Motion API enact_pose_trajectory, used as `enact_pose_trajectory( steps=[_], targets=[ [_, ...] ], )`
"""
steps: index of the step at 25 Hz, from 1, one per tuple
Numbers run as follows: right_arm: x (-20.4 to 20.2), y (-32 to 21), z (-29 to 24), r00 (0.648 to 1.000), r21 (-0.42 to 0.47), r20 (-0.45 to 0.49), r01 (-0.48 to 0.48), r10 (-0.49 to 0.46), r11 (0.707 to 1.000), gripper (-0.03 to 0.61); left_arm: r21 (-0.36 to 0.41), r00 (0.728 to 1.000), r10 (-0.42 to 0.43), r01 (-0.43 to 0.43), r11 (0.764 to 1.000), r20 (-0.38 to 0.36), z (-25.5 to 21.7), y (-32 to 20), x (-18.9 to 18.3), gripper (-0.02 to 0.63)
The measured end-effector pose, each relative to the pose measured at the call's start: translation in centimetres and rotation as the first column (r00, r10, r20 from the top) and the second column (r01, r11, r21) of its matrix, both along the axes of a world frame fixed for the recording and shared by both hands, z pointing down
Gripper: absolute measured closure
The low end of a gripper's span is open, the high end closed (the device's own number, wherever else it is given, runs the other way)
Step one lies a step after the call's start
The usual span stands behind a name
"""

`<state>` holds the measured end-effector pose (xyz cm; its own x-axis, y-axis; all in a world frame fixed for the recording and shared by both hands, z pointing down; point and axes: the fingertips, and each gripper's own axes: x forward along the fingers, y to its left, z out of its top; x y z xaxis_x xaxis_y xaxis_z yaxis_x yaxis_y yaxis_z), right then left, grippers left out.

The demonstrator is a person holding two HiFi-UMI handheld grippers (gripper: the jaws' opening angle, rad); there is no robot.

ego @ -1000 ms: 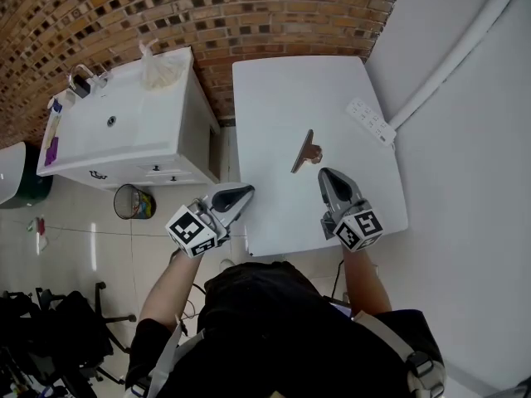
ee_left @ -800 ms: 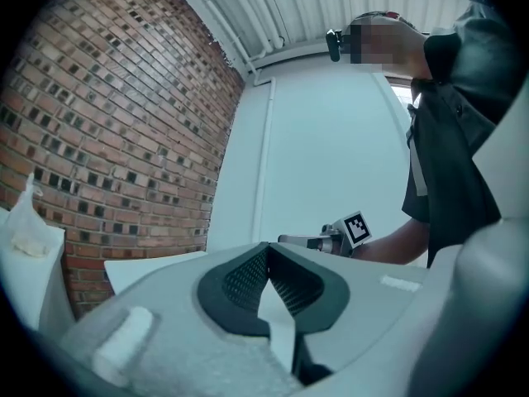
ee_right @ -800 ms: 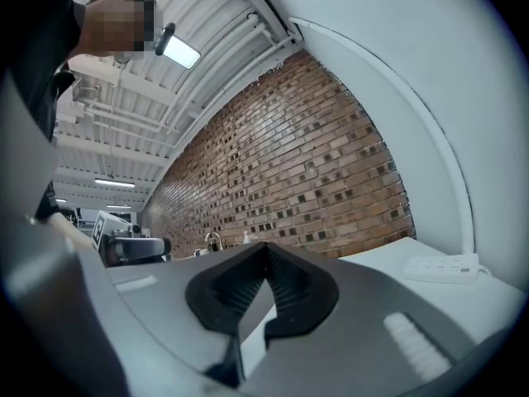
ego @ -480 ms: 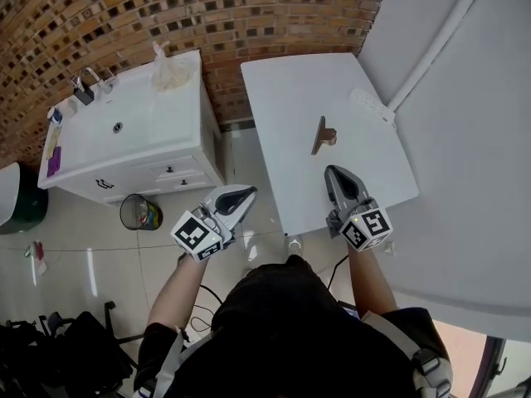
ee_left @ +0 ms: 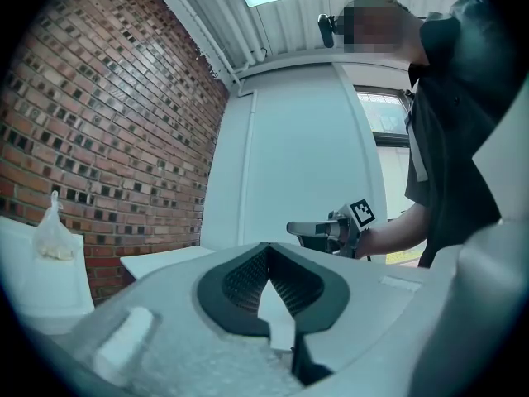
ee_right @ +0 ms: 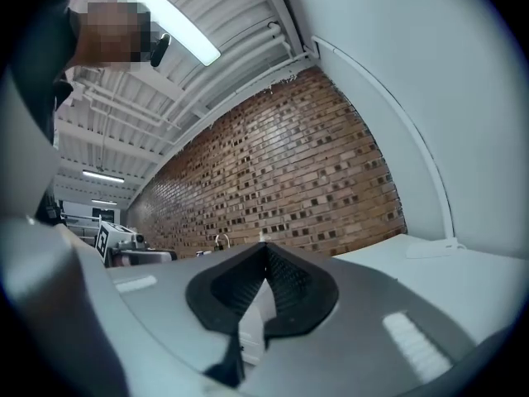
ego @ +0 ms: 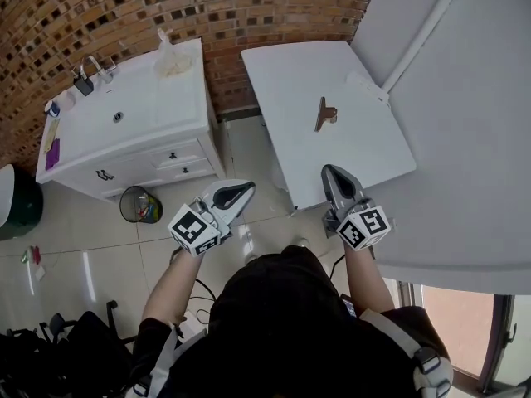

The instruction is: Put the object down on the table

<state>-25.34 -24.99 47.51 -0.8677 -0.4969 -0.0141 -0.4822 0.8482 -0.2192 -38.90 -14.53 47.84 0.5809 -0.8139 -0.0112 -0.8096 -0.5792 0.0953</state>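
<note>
Left tool (ego: 243, 191) closed, empty, over the floor. Right tool (ego: 330, 172) closed, empty, at the tabletop (ego: 290, 81) edge. Brown clip (ego: 324, 114) lies on it.

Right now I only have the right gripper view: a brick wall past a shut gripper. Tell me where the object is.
Observer: The brown object lies on the white table, ahead of the right gripper and apart from it.
Operator: Report the left gripper.
Observer: The left gripper is shut and empty, out over the floor beside the table.
Operator: Name anything else on the table.
Observer: A white power strip, at the table's far right edge by the wall.
</note>
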Motion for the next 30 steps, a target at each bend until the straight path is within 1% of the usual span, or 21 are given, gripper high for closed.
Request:
enact_pose_trajectory(
  steps=[2, 4, 8, 10, 13, 16, 21, 24, 30],
  targets=[
    [-0.1, 0.0, -1.5, 1.000, 0.034, 0.018, 0.009, -0.009, 0.999, 0.574, 0.014, 1.000, -0.009, 0.009, 1.000, 0.006, -0.2, 0.0, -0.3, 0.614],
    [0.8, -0.2, -2.0, 1.000, 0.053, 0.024, 0.014, -0.015, 0.998, 0.574, 0.026, 1.000, -0.016, 0.016, 1.000, 0.003, -0.3, -0.1, 0.1, 0.614],
    [3.3, -1.0, -1.7, 1.000, 0.046, 0.017, -0.002, 0.001, 0.999, 0.574, 0.021, 0.999, -0.030, 0.030, 0.999, -0.025, -0.5, -1.1, 1.6, 0.614],
    [4.4, -1.5, -2.2, 1.000, 0.049, 0.013, -0.010, 0.010, 0.999, 0.574, 0.032, 0.999, -0.022, 0.023, 0.999, -0.033, -1.3, -1.9, 2.2, 0.614],
    [5.8, -2.5, -2.5, 1.000, 0.054, 0.010, -0.023, 0.023, 0.998, 0.574, 0.059, 0.999, -0.024, 0.025, 0.998, -0.033, -2.7, -3.3, 3.1, 0.614],
    [7.1, -3.3, -2.3, 0.999, 0.055, 0.012, -0.032, 0.031, 0.998, 0.574, 0.065, 0.999, -0.024, 0.025, 0.998, -0.022, -2.4, -4.5, 4.2, 0.614],
    [8.0, -3.9, -1.5, 1.000, 0.048, 0.019, -0.021, 0.020, 0.999, 0.574, 0.024, 1.000, -0.021, 0.021, 0.999, -0.005, -0.8, -5.0, 5.6, 0.614],
    [8.2, -3.8, -1.0, 1.000, 0.045, 0.006, -0.012, 0.011, 0.999, 0.574, 0.026, 1.000, -0.025, 0.025, 0.999, 0.006, -0.3, -5.0, 5.8, 0.614],
    [8.9, -3.2, 0.1, 0.999, 0.047, -0.039, -0.003, 0.005, 0.999, 0.574, 0.006, 0.998, -0.061, 0.061, 0.998, -0.018, 0.5, -4.1, 5.8, 0.614]
  ],
)
